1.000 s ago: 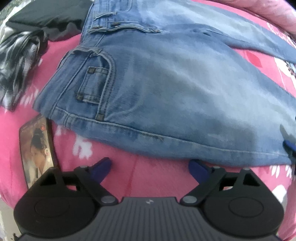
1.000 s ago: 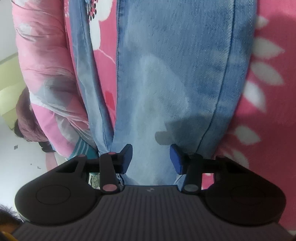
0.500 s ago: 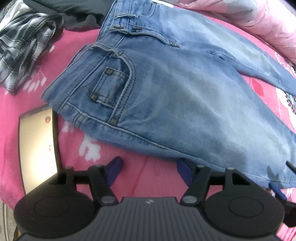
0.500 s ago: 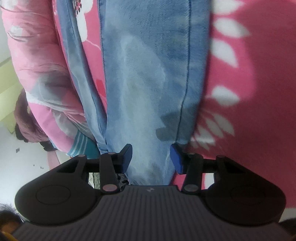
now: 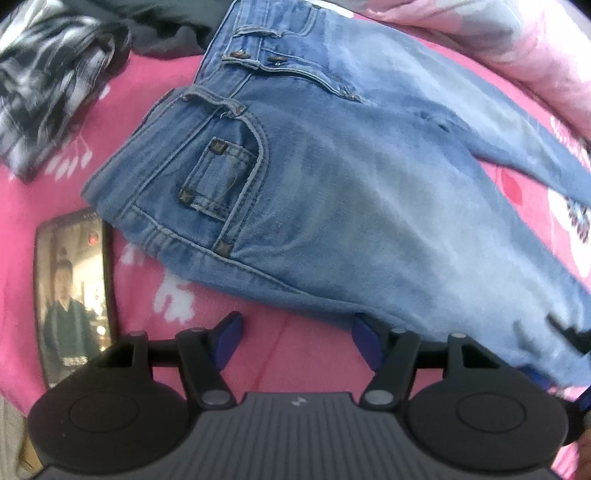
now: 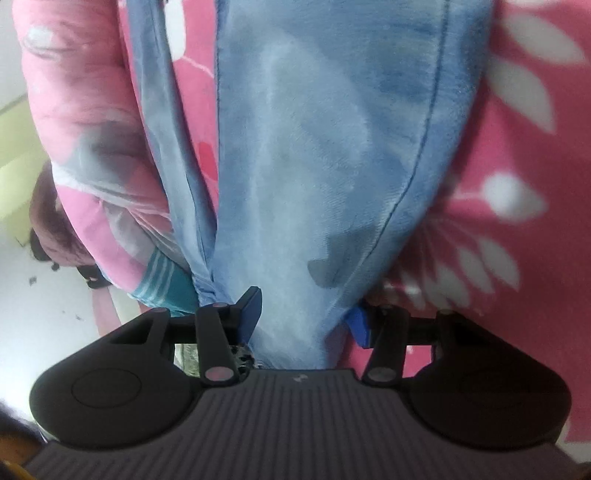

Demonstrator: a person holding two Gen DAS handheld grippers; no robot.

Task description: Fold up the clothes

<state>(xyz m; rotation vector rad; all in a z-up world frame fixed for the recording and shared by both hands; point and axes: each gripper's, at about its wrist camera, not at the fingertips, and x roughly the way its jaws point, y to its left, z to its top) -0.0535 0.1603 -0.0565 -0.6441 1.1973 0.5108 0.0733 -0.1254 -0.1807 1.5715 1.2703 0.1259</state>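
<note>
Blue jeans (image 5: 351, 192) lie flat on a pink flowered blanket (image 5: 288, 354), with the waistband at the upper left and the legs running off to the right. My left gripper (image 5: 295, 338) hovers open over the blanket, just short of the jeans' near side seam; its right fingertip (image 5: 364, 341) touches the denim edge. In the right wrist view a jeans leg (image 6: 332, 147) narrows and bunches between the fingers of my right gripper (image 6: 304, 314), which is shut on it. The second leg (image 6: 173, 147) runs along the left.
A phone (image 5: 74, 295) with a lit screen lies on the blanket left of the left gripper. A plaid shirt (image 5: 44, 85) and a black garment (image 5: 166, 33) sit past the waistband. A pink quilt (image 5: 498, 44) is bunched along the far side, and the floor (image 6: 44, 295) shows beyond the bed's edge.
The left gripper's fingers have come closer together and it has turned, so the waistband now sits nearer the middle of the view. In the right view the leg has gathered tighter between the fingers.
</note>
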